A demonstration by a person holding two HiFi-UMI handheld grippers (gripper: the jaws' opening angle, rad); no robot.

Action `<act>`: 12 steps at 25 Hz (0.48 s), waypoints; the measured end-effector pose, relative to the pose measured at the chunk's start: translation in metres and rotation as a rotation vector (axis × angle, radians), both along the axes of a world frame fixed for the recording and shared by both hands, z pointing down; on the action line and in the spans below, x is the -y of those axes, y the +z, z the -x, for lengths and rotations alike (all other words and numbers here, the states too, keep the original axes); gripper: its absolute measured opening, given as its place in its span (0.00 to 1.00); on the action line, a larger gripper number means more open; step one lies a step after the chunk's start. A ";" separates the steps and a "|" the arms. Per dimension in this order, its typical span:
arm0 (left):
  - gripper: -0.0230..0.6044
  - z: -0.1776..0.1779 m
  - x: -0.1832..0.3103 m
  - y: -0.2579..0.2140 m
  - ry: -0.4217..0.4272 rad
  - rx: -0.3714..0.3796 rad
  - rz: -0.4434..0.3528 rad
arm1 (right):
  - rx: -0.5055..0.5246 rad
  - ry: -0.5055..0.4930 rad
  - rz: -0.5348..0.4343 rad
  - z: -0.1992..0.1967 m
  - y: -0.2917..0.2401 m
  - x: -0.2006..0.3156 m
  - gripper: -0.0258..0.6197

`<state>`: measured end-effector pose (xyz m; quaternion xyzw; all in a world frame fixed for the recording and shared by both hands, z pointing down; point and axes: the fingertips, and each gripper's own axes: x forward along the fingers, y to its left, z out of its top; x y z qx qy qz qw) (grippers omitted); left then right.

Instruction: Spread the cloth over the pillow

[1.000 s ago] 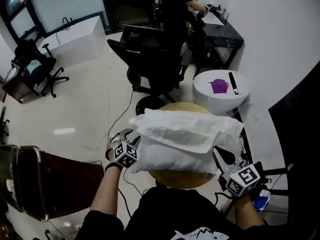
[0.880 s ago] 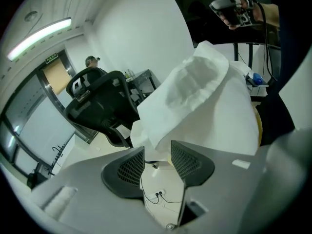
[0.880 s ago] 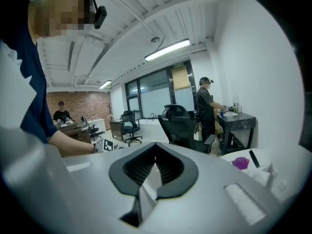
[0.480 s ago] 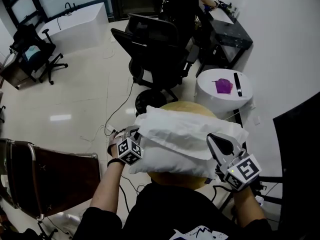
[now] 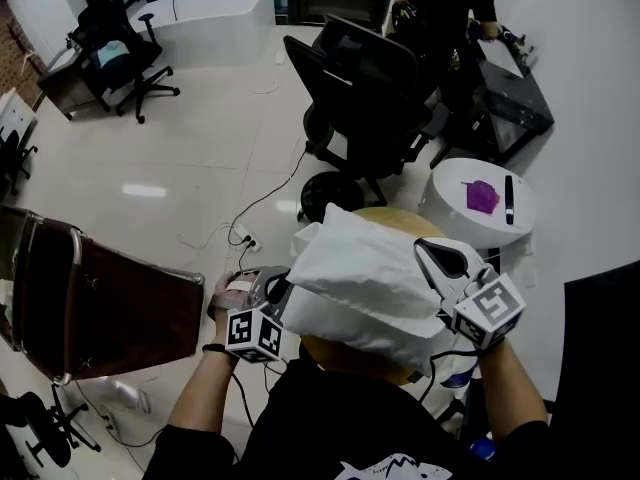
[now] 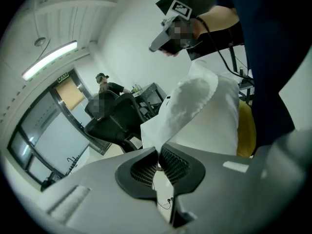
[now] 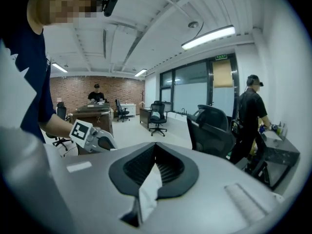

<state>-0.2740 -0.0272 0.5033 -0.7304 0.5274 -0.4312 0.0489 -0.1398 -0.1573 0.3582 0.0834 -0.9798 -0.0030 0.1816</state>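
The left gripper (image 5: 272, 290), in the head view, is closed on the left edge of the white cloth (image 5: 365, 263), where a second ago it was held apart beside the pillow (image 5: 345, 328). The right gripper (image 5: 438, 258), already shut then at the near right corner, is now found raised at the cloth's right edge. With both edges pinched, the cloth is judged ready to be drawn taut and spread. It is draped in a fold over the pillow, which lies on the round yellow table (image 5: 395, 216) and hides all but the table's far and near rim.

In the left gripper view, the jaws are seen pressed together on a thin edge of cloth, which rises from them toward the pillow. The right gripper is seen above it.

In the right gripper view, the jaws are shut on a strip of cloth that hangs down between them. The left gripper is seen beyond, at the left.

No container can be made out. A purple object (image 5: 482, 196) and a slim dark one (image 5: 509, 200) lie on a white round stand (image 5: 470, 230) past the table's far right edge.
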 end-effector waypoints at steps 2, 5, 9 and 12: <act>0.04 -0.005 -0.021 -0.007 0.000 0.014 -0.001 | -0.022 -0.042 -0.006 0.016 0.006 0.004 0.05; 0.04 -0.015 -0.054 -0.006 -0.009 0.027 0.017 | -0.050 -0.103 -0.003 0.042 0.019 0.006 0.05; 0.04 -0.033 -0.094 0.008 -0.019 0.050 0.063 | -0.115 -0.181 0.012 0.074 0.046 0.007 0.05; 0.04 -0.043 -0.119 0.020 -0.036 0.041 0.098 | -0.163 -0.224 0.051 0.097 0.069 0.008 0.05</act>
